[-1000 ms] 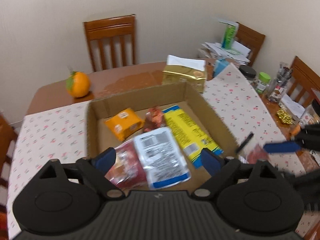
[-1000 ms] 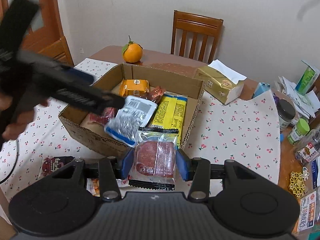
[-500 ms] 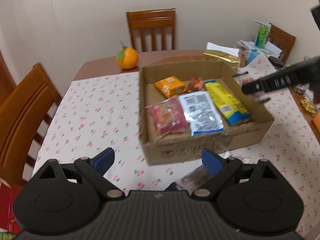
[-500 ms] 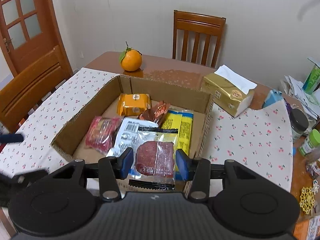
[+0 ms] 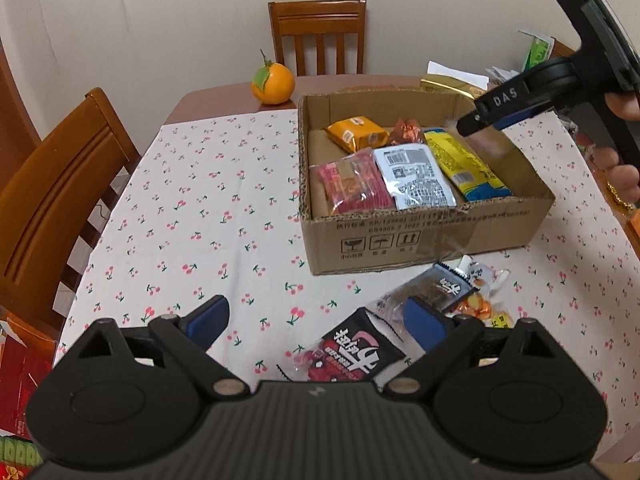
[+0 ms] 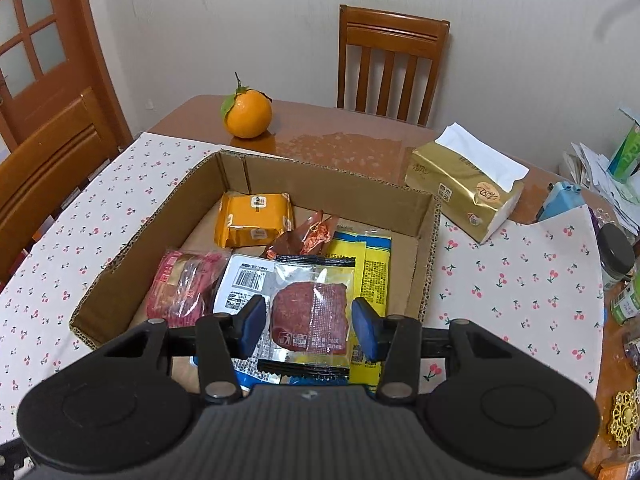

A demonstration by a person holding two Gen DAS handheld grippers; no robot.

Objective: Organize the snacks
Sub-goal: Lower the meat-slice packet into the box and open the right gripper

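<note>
A cardboard box on the cherry-print cloth holds several snack packs: orange, red, white and yellow. My right gripper is shut on a clear meat-slice packet and holds it over the box; it also shows in the left wrist view. My left gripper is open and empty over the cloth in front of the box, above a black-and-red packet, a dark packet and a packet of orange pieces.
An orange and a gold tissue pack sit behind the box. Jars and papers crowd the right edge. Wooden chairs stand at the far side and at the left.
My left gripper has pulled back from over the box to the cloth in front of it. My right gripper has carried the meat packet forward over the box.
</note>
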